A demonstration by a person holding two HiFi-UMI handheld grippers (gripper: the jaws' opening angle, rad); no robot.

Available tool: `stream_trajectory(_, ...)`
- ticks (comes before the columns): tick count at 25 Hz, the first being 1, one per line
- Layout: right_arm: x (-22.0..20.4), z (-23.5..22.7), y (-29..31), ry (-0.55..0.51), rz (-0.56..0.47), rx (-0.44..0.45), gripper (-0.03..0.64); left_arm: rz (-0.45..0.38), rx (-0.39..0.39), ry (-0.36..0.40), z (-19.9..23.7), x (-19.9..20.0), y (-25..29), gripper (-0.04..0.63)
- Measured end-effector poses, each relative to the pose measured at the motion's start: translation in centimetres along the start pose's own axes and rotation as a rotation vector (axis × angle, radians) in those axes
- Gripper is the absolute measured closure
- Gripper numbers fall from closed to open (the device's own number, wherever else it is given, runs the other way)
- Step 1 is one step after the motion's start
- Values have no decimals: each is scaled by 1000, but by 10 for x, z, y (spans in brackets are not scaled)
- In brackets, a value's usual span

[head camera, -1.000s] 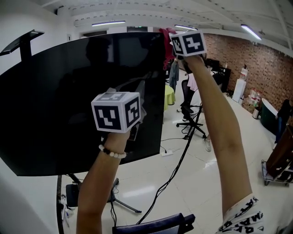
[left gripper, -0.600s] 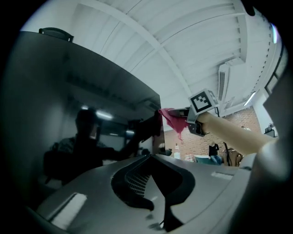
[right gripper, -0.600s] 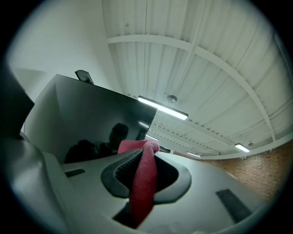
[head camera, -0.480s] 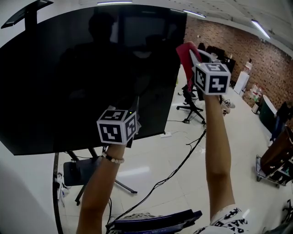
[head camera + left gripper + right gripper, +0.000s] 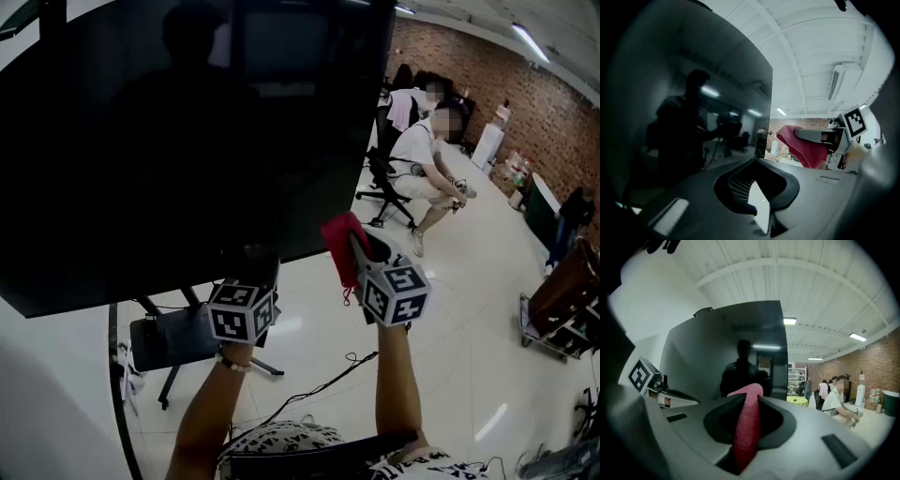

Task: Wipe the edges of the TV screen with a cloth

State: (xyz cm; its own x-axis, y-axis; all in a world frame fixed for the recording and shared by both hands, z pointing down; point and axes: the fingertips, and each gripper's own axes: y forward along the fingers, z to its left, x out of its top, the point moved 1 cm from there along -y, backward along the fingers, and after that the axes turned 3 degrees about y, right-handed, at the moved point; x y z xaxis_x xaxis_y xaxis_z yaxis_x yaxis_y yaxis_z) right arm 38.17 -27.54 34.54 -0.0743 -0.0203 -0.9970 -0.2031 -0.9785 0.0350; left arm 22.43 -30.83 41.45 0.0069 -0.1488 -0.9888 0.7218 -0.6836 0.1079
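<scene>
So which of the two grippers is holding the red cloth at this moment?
The right gripper: the red cloth is pinched between its jaws. The left gripper, at the TV screen's lower edge, holds no cloth.

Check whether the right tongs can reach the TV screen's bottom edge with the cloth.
Probably yes: the right tongs, shut on the red cloth, hang just below the lower right corner of the TV screen with open air between; the left tongs sit further left, out of the path.

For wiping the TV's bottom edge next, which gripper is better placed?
Right, probably: the right gripper is shut on the red cloth, just below the bottom edge of the black TV screen. The left gripper holds no cloth.
</scene>
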Motion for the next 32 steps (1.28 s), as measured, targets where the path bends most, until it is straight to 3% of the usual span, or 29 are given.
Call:
stream_trajectory(6,-104,54,-15,82,160,22,552,123,-11,-77,4,-88,-19,595)
stream_trajectory(11,-179,98,-13,110,312,66,552,178,29,-92,18,-132,-43,595)
stream_trajectory(22,-197,138,5,144,369,121,554,194,34,-146,32,-151,-53,595)
stream_trajectory(32,-199,131,7,165,378,107,554,198,11,-177,33,-153,-44,595)
